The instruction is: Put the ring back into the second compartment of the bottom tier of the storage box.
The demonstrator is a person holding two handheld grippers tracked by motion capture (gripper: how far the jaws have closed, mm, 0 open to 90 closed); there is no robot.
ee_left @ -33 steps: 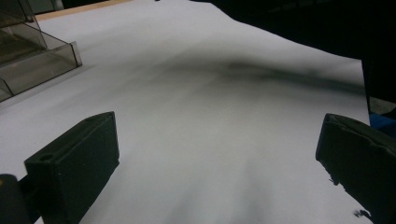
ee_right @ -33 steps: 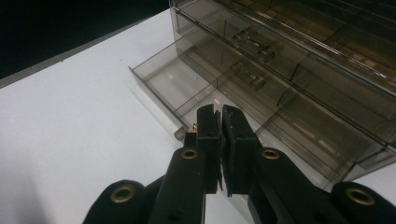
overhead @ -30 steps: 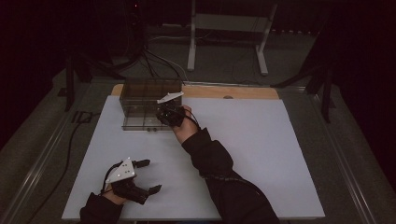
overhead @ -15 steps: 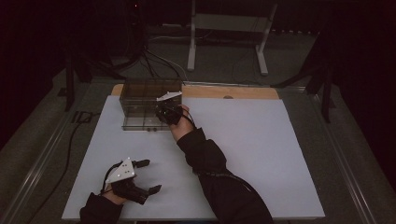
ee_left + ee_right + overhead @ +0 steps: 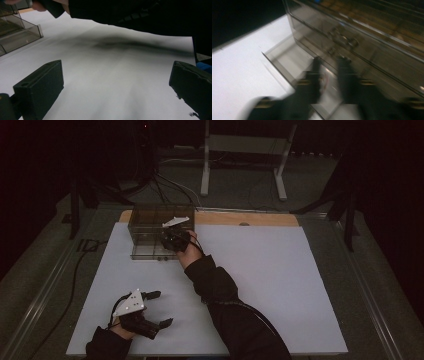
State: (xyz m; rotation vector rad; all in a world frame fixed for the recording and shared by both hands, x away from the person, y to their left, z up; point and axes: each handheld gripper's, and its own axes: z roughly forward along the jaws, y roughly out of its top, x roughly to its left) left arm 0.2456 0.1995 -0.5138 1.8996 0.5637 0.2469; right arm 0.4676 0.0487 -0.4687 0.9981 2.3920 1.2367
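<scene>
Open drawer (image 5: 287, 60) under parted jaws

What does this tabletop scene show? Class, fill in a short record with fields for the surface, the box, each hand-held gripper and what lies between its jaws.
surface: white table top
box: clear smoky drawer box at the far left of the table top, a bottom drawer pulled out
right hand-held gripper: at the box front, jaws just opening, small gap, nothing seen between them, view blurred
left hand-held gripper: near edge, jaws wide open, nothing between them
</scene>
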